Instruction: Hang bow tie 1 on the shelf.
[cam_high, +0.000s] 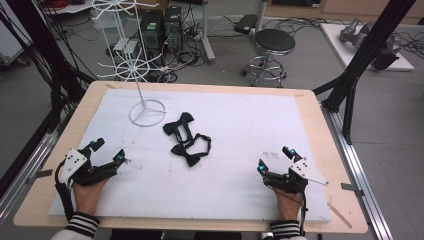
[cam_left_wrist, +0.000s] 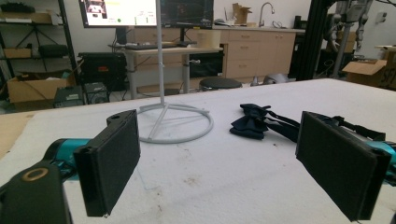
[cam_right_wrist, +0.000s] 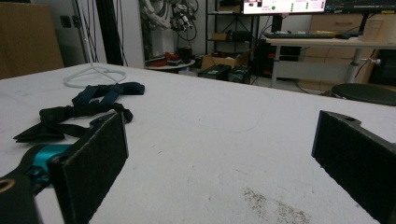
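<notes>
On the near left of the worktop (cam_high: 310, 107), the left claw (cam_high: 109, 151) rests low with the hand behind it, jaws spread wide with nothing between them, pointing inward. Ahead and to its right lie two black bow ties (cam_high: 186, 138), well apart from it, beside the white wire stand (cam_high: 147, 112). Opposite, the right claw (cam_high: 274, 159) sits low on its hand too, jaws wide and empty, the bow ties ahead to its left.
</notes>
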